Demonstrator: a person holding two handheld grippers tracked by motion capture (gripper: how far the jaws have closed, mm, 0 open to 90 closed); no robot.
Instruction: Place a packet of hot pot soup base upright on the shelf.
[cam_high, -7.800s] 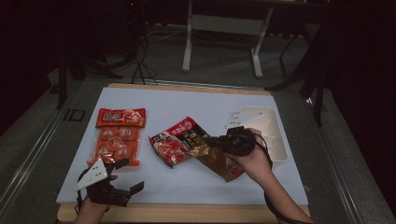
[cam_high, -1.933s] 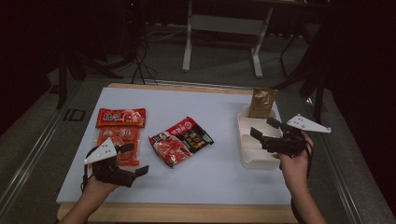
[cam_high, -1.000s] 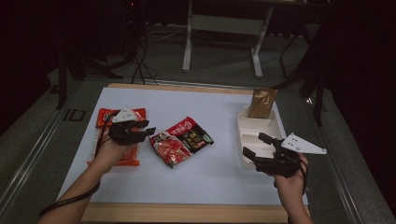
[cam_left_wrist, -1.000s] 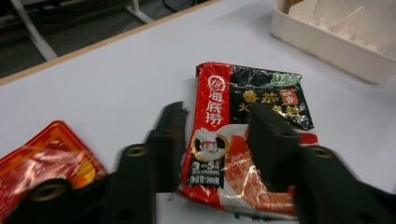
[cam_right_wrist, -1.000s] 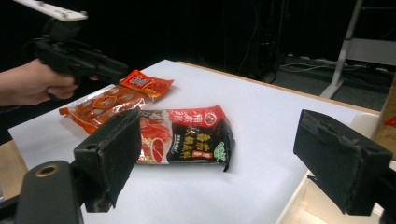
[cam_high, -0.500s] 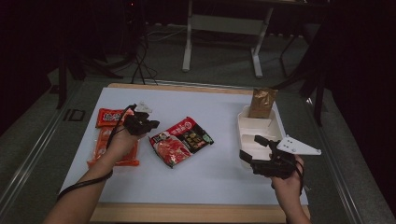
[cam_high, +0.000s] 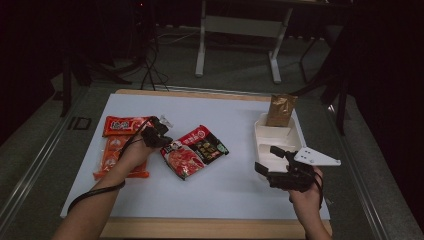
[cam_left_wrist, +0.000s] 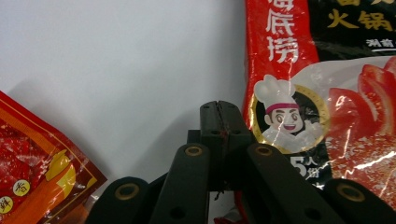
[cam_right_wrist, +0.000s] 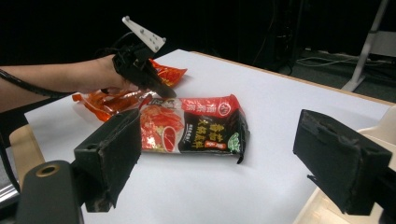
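Left tool (cam_high: 165, 139) now up at the left edge of the red-and-black soup-base packet (cam_high: 195, 150), mid tabletop (cam_high: 225, 190). Was parked near the front-left corner approx 2 s back, then swung in past the orange packets (cam_high: 120, 159) and dropped low. Jaws pressed together in the left gripper view (cam_left_wrist: 219, 109). No film visible between the tips, packet edge (cam_left_wrist: 280, 70) lying just to one side. Seen from the right gripper view, tip (cam_right_wrist: 170, 93) sits right at the packet's near corner (cam_right_wrist: 196, 126). Can't tell if a sliver of edge got pinched. Prob a missed or very thin bite, so worth a re-grip before lifting.

Right tool (cam_high: 267, 160) pulled back toward the front edge, just beside the near end of the white tray (cam_high: 277, 140). Jaws wide apart, nothing between (cam_right_wrist: 224, 151). Brown pouch (cam_high: 281, 110) already standing at the tray's far end, no longer on the tabletop as approx 8 s ago. One item down; red-and-black packet looks like next for the tray, still flat and well apart from it.
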